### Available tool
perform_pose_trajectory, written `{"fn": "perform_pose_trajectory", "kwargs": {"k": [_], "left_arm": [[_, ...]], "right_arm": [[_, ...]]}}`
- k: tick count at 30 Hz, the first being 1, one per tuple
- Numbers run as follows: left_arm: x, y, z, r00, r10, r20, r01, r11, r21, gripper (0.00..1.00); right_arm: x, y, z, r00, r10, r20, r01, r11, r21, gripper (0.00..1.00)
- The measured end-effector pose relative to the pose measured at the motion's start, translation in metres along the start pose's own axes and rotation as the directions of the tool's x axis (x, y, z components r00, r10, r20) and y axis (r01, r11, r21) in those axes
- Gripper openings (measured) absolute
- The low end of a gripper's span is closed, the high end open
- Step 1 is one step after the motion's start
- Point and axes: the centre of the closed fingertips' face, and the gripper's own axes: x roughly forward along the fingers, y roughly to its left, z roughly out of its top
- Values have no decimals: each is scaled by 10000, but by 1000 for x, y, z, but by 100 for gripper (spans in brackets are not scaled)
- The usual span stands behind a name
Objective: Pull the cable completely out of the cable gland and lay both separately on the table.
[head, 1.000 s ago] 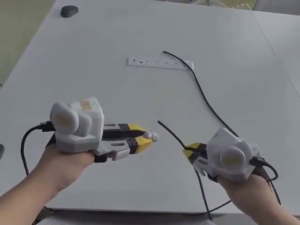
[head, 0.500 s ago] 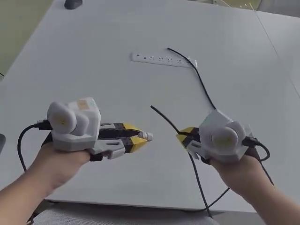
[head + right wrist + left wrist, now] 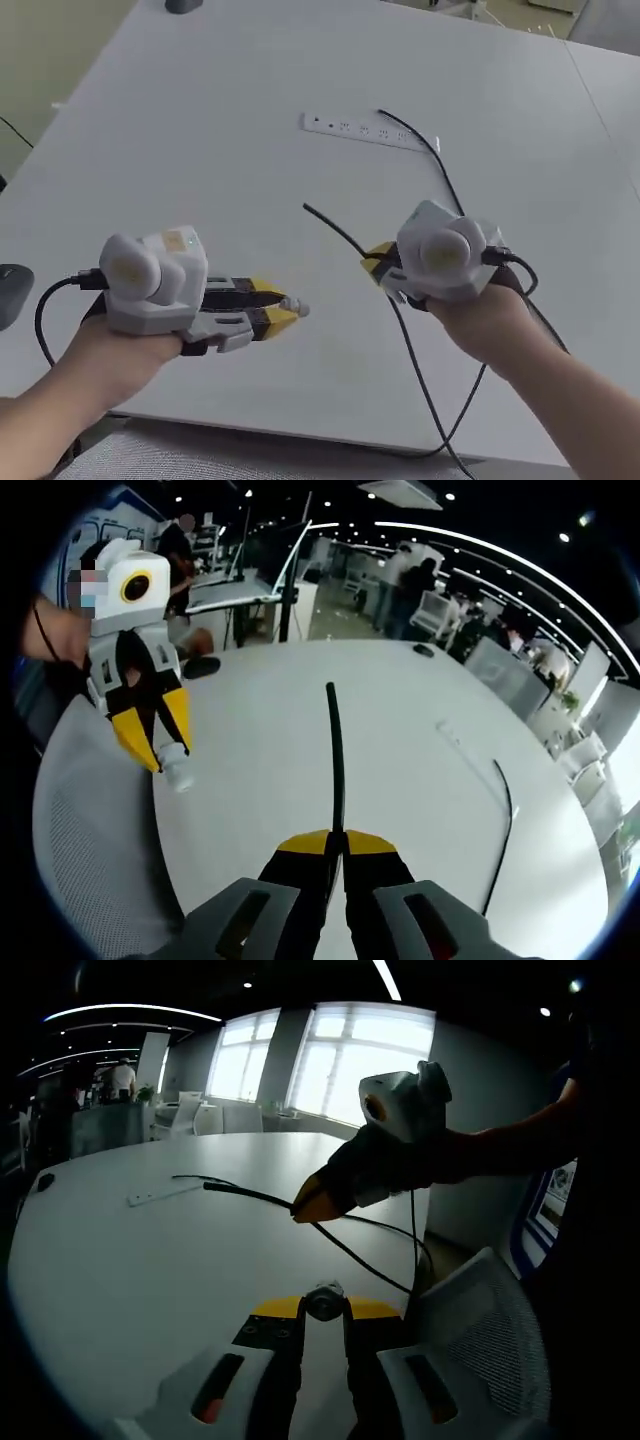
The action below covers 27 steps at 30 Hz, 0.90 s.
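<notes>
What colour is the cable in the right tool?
The cable is black, clearest in the right gripper view.

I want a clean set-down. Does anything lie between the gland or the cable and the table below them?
Nothing visible does. The left gripper holds the cable gland and the right gripper holds the cable over bare table; the power strip lies farther back, apart from both.

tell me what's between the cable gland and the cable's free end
Nothing: in the head view, bare table separates the cable gland in the left gripper from the cable's free end.
</notes>
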Motion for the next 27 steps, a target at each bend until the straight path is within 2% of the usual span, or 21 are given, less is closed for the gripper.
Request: {"fn": "perform_pose_trajectory", "kwargs": {"k": [4, 10, 17, 22, 27], "left_arm": [[-6, 5, -12, 9998, 132, -129, -134, 9999, -102, 15], [-12, 11, -34, 9991, 260, -342, -267, 9994, -211, 15], [-18, 15, -52, 9985, 360, -405, -374, 9987, -332, 15], [-22, 17, -69, 9980, 384, -499, -409, 9980, -487, 15], [-24, 20, -76, 9982, 454, -381, -479, 9964, -693, 15]], "right_arm": [[11, 0, 10, 9999, 104, 3, -104, 9999, 36, 0], [30, 7, 27, 9994, 341, -96, -344, 9988, -353, 0], [58, 24, 43, 9965, 795, -273, -813, 9940, -726, 0], [74, 38, 63, 9934, 1133, -192, -1148, 9871, -1113, 0], [86, 51, 84, 9900, 1406, -131, -1409, 9766, -1623, 0]]}}
